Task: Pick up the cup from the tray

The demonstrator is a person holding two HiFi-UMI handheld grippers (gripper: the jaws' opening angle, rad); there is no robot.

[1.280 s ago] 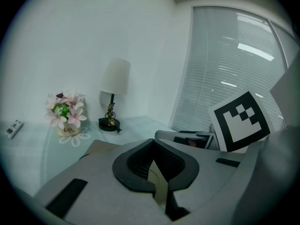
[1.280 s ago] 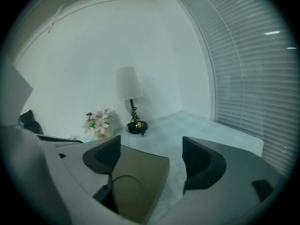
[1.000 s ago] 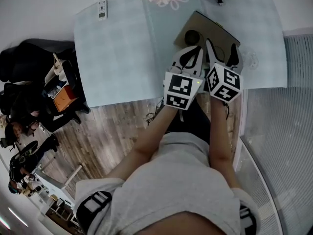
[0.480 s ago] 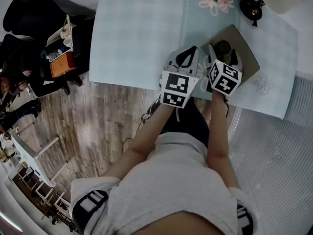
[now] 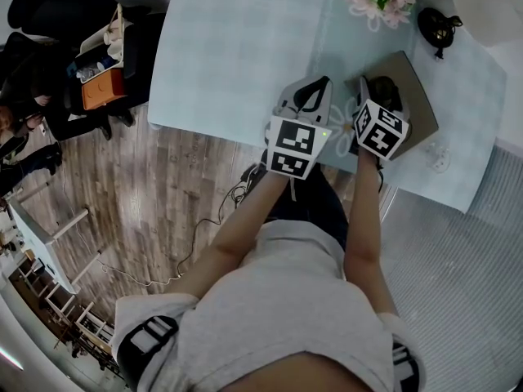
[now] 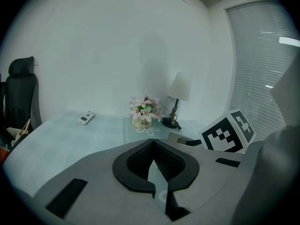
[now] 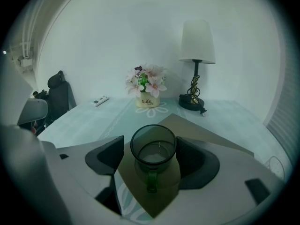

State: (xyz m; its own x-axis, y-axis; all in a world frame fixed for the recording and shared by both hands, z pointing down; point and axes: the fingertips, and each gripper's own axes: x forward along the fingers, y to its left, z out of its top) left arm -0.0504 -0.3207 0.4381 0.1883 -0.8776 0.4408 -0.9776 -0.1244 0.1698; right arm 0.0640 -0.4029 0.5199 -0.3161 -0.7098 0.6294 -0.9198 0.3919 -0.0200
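Observation:
A dark green glass cup with a handle stands upright on a brown tray, handle toward me. My right gripper is open, one pad on each side of the cup with a small gap on the left. From the head view the cup shows just beyond the right gripper, on the tray. My left gripper hovers over the pale table left of the tray. In its own view the left gripper is shut, tips meeting on nothing.
A flower pot and a lamp stand behind the tray, and a remote lies at the far left. The glass table ends close to the person's body. A chair and boxes sit on the floor at left.
The head view has swung, so the table sits further right. The right gripper has come in along the tray until its jaws flank the cup. The left gripper stays beside it.

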